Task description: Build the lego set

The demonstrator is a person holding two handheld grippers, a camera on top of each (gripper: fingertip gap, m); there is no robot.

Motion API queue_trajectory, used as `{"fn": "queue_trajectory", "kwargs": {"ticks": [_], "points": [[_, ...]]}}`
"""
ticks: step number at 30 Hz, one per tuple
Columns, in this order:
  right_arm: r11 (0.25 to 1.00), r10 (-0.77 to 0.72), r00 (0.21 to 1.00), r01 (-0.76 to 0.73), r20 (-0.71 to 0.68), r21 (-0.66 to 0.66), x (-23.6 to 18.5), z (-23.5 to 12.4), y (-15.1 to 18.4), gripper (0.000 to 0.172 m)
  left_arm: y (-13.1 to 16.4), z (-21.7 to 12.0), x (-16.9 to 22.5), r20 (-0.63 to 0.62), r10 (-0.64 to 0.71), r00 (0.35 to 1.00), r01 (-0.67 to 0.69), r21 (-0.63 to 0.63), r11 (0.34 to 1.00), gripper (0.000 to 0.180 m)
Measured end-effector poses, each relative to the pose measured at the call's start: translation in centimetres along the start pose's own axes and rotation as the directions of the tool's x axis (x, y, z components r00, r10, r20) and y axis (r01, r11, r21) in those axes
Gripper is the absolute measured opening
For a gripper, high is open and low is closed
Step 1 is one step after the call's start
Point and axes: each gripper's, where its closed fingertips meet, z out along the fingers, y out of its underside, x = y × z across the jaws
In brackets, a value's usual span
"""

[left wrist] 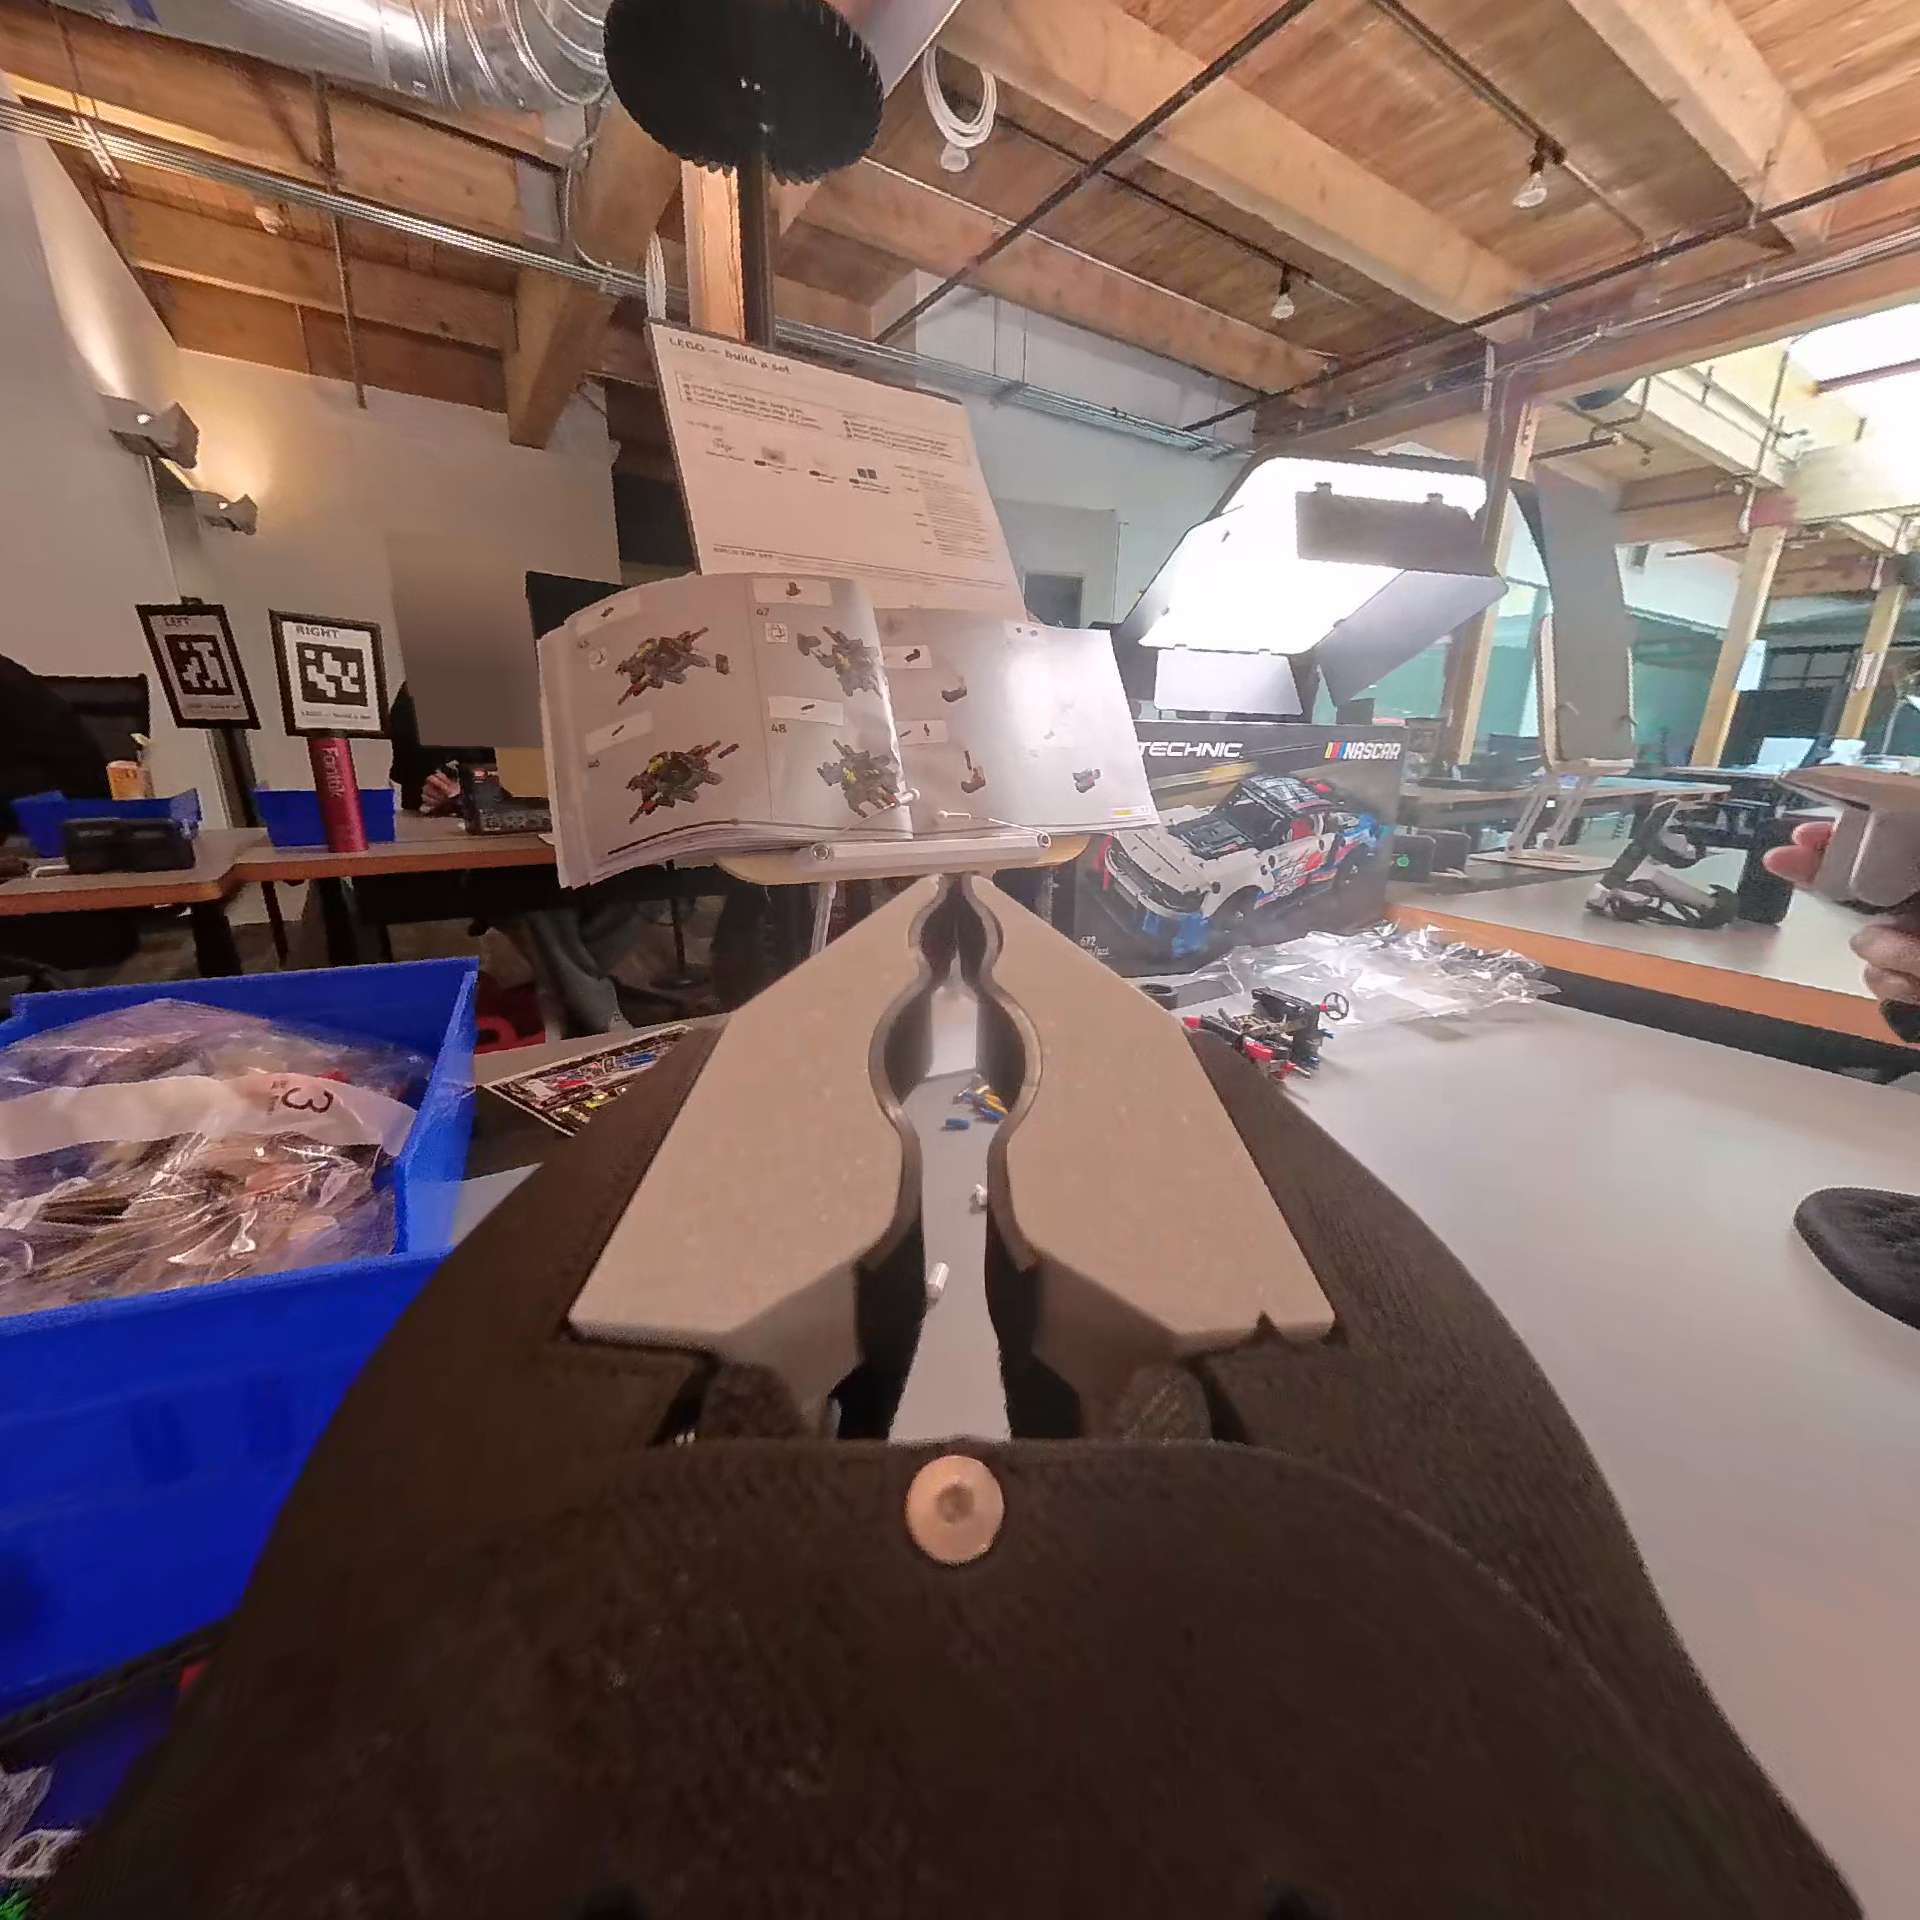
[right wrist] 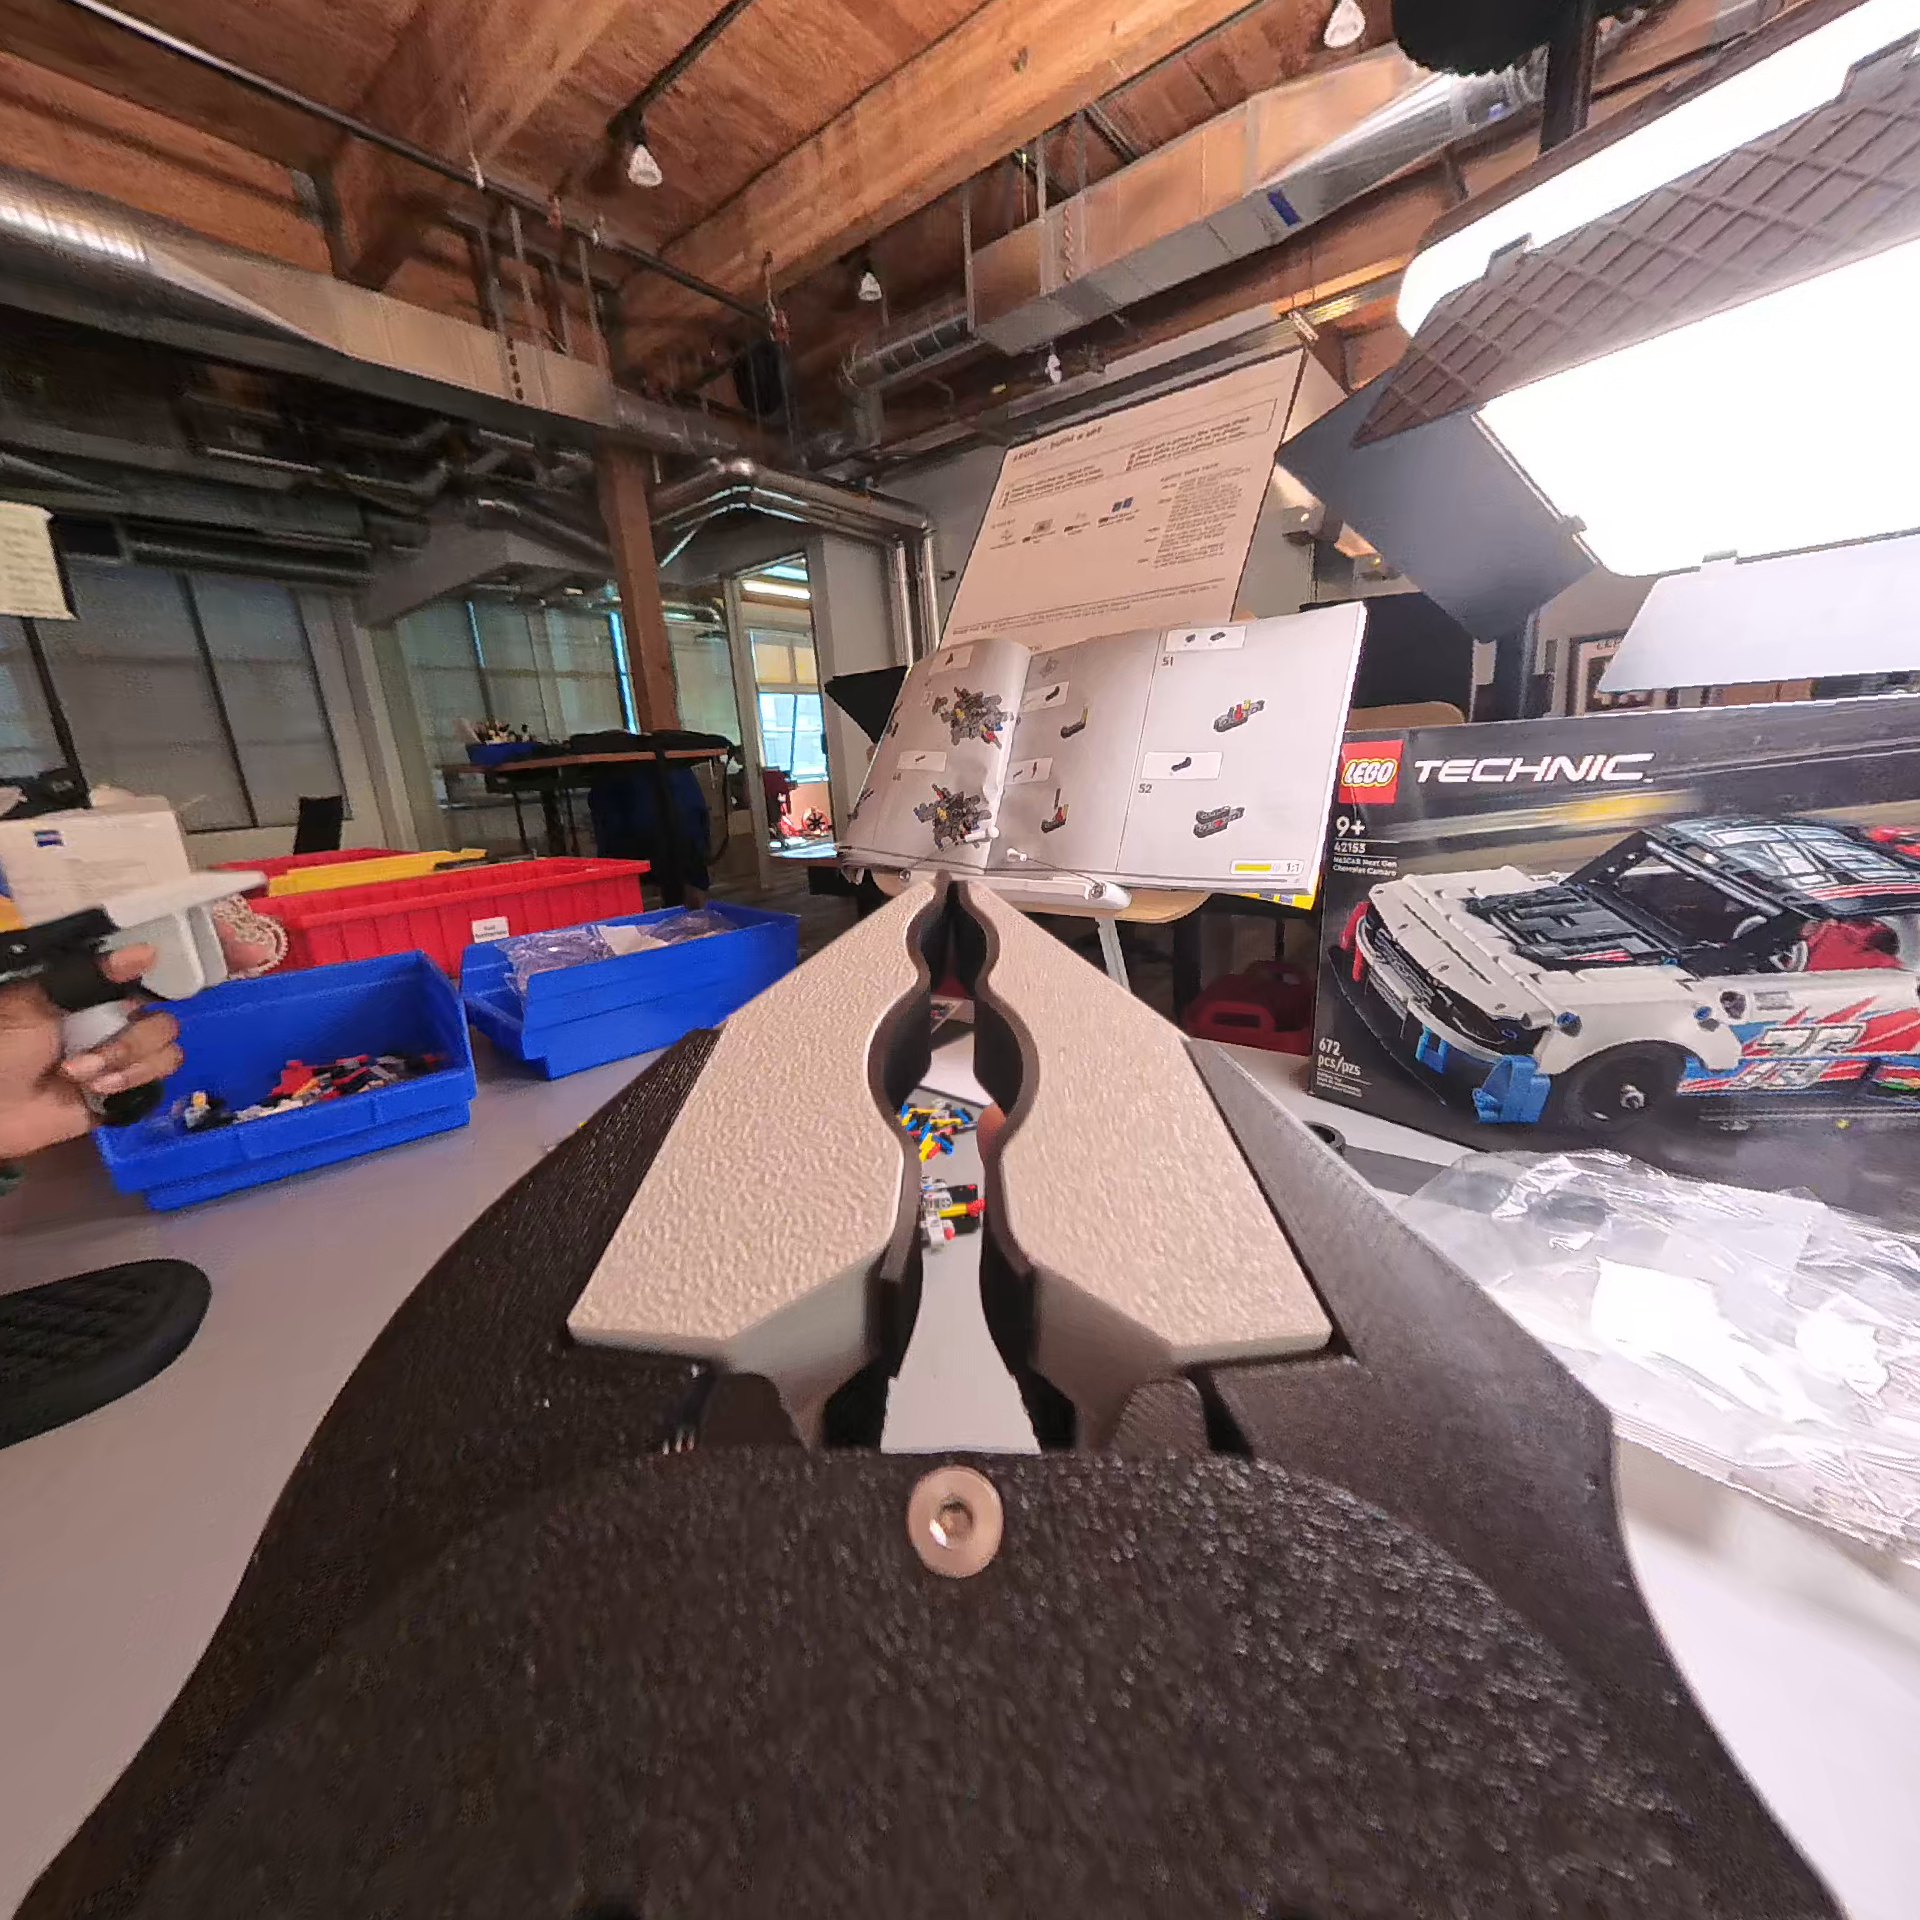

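In the left wrist view the left claw [left wrist: 958, 883] is raised above the grey tabletop [left wrist: 1507, 1195] with its two tips drawn together and nothing between them; it points toward an open instruction booklet [left wrist: 831, 717] propped on a stand past the far edge. A blue bin [left wrist: 343, 1299] of bagged parts sits just beside it on the left, loose small bricks [left wrist: 982, 1101] lie on the tabletop beneath the fingers, and a partly built model [left wrist: 1273, 1023] rests toward the far right beside crumpled clear plastic [left wrist: 1382, 966] and a boxed car kit [left wrist: 1262, 831]. To judge by this pose, any pick-up among such small pieces would want a slow, level approach with the tips spread only just enough. The right wrist view shows the right claw [right wrist: 956, 888] likewise closed on nothing, above scattered coloured bricks [right wrist: 935, 1127], with blue bins [right wrist: 623, 997] and a red bin [right wrist: 447, 904] toward the far left edge. The fingers hide most of the loose bricks, and the other gripper is cut off at each picture's edge.
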Motion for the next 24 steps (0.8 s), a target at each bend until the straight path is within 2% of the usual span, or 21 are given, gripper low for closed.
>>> {"fn": "queue_trajectory", "kwargs": {"ticks": [8, 17, 21, 24], "points": [[0.999, -0.028, 1.0, 0.028, -0.013, 0.018, 0.0, -0.1, -0.5, 0.0, 1.2, 0.3, 0.3, 0.002, 0.006, 1.0, -0.005, -0.047, 0.999, 0.0], [0.998, -0.048, 0.998, 0.049, 0.026, -0.039, -1.3, 0.4, 0.6, 0.0, 1.6, 0.2, 0.2, -0.002, -0.013, 1.0, 0.013, -0.061, 0.998, 0.0], [0.99, -0.065, 0.997, 0.069, 0.031, -0.126, -1.4, 0.6, 2.2, 0.0, 1.8, 0.0, 0.3, -0.003, -0.011, 1.0, 0.011, -0.073, 0.997, 0.0], [0.95, -0.092, 0.996, 0.084, -0.011, -0.302, -0.2, 0.1, 5.5, 0.0, 1.8, -0.3, 0.1, 0.0, -0.006, 1.0, 0.006, -0.078, 0.997, 0.0]]}}
